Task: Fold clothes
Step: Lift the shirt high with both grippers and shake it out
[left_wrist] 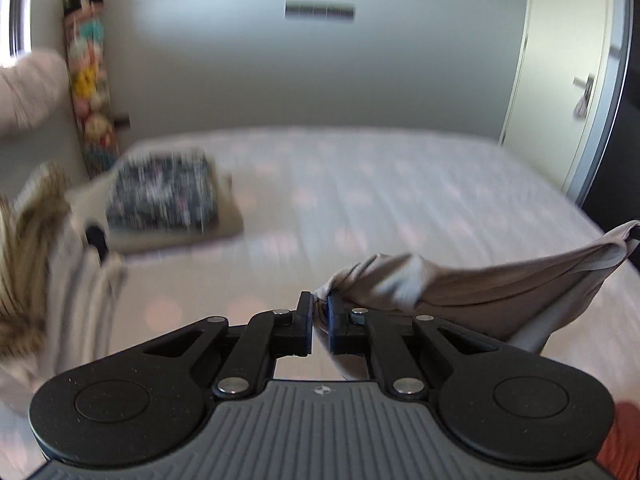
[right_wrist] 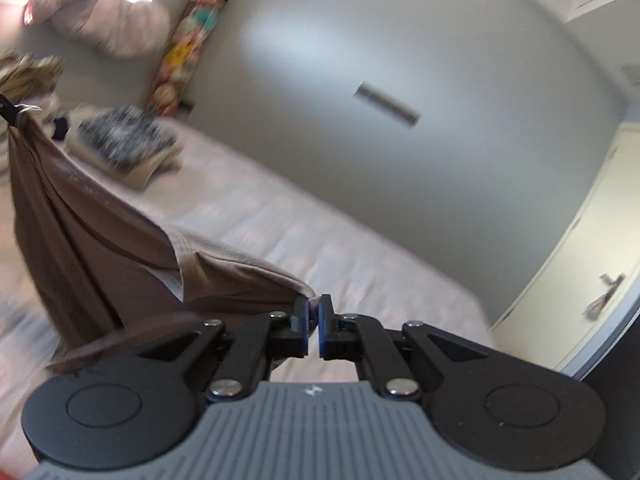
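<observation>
A taupe garment [left_wrist: 480, 284] hangs stretched in the air above the bed. My left gripper [left_wrist: 319, 304] is shut on one corner of it, and the cloth runs to the right edge of the left wrist view. My right gripper [right_wrist: 314, 306] is shut on another corner of the same garment [right_wrist: 100, 240], which sags to the left up to the other gripper's tip [right_wrist: 10, 114]. Both views are motion-blurred.
The bed [left_wrist: 380, 200] has a pale striped sheet. A folded stack with a dark patterned piece on top [left_wrist: 164, 196] lies at its far left, also in the right wrist view [right_wrist: 124, 136]. Unfolded clothes [left_wrist: 36, 260] pile at the left. A skateboard [left_wrist: 88, 80] leans on the wall; a door [left_wrist: 568, 80] stands right.
</observation>
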A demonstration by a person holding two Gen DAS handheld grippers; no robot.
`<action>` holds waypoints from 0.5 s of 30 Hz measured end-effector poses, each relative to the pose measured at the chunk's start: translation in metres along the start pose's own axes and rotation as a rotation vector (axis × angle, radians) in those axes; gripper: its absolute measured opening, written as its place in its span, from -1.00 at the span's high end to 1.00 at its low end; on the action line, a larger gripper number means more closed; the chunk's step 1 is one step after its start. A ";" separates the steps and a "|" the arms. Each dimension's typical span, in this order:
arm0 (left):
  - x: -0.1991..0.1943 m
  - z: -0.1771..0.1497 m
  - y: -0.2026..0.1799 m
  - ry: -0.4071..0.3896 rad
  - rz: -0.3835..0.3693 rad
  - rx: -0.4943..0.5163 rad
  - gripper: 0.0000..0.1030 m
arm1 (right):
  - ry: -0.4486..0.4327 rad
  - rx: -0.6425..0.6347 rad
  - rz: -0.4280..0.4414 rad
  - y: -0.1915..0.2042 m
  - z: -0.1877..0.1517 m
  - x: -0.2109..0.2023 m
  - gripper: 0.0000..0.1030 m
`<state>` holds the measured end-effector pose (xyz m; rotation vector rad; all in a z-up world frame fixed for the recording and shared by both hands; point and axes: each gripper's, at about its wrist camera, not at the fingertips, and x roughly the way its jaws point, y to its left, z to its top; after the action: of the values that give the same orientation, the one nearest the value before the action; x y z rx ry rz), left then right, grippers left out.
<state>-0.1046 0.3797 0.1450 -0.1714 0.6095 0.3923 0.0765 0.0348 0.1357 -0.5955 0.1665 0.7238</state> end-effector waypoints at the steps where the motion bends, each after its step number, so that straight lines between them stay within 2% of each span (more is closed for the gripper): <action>1: -0.015 0.010 -0.006 -0.047 0.007 0.009 0.90 | -0.034 0.009 -0.033 -0.008 0.011 -0.010 0.91; 6: -0.090 0.047 -0.029 -0.265 0.020 0.041 0.90 | -0.182 0.058 -0.146 -0.037 0.048 -0.067 0.91; 10: -0.143 0.058 -0.039 -0.411 0.018 0.069 0.90 | -0.297 0.082 -0.221 -0.047 0.062 -0.113 0.91; 15: -0.184 0.064 -0.046 -0.537 0.021 0.085 0.90 | -0.410 0.100 -0.269 -0.051 0.072 -0.151 0.91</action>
<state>-0.1904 0.2982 0.3064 0.0250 0.0979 0.4111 -0.0061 -0.0413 0.2698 -0.3548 -0.2529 0.5588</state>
